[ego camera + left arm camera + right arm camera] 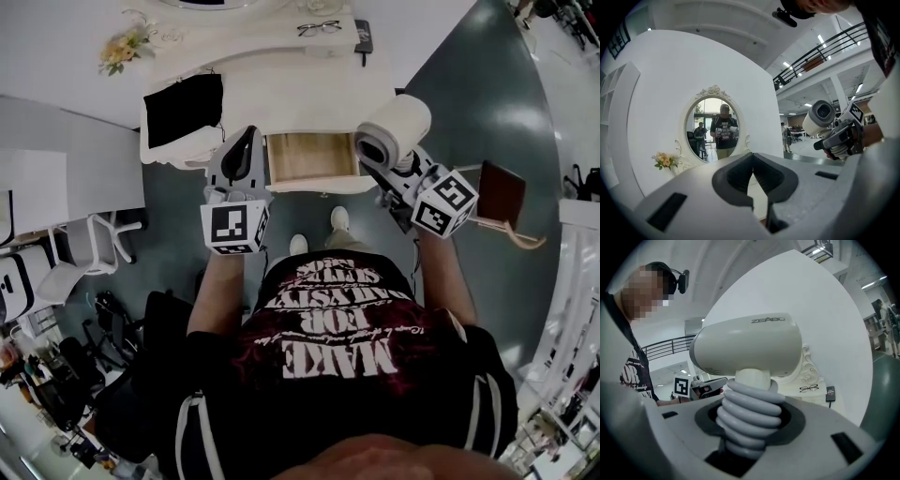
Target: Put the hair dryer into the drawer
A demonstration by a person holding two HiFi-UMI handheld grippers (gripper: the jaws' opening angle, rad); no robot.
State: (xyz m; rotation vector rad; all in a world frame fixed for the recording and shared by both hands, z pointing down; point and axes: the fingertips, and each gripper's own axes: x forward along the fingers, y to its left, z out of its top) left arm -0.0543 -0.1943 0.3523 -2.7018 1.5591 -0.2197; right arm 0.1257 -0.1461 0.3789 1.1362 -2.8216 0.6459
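Note:
A cream hair dryer (pixel 395 129) with its grey cord coiled round the handle is held upright in my right gripper (pixel 377 157), just right of the open drawer (pixel 309 157) of the white dressing table (pixel 281 80). In the right gripper view the dryer (pixel 750 345) fills the middle, and my right gripper (pixel 749 420) is shut on the cord-wrapped handle. My left gripper (pixel 247 142) hovers at the drawer's left edge. Seen from its own camera, my left gripper (pixel 753 157) has its jaws touching with nothing between them. The drawer's wooden inside looks bare.
On the table top lie glasses (pixel 319 28), a dark phone (pixel 363 37), a flower bunch (pixel 122 47) and a black cloth (pixel 183 108). An oval mirror (pixel 712 124) stands behind. A white chair (pixel 94 239) is at the left, a brown panel (pixel 502 192) at the right.

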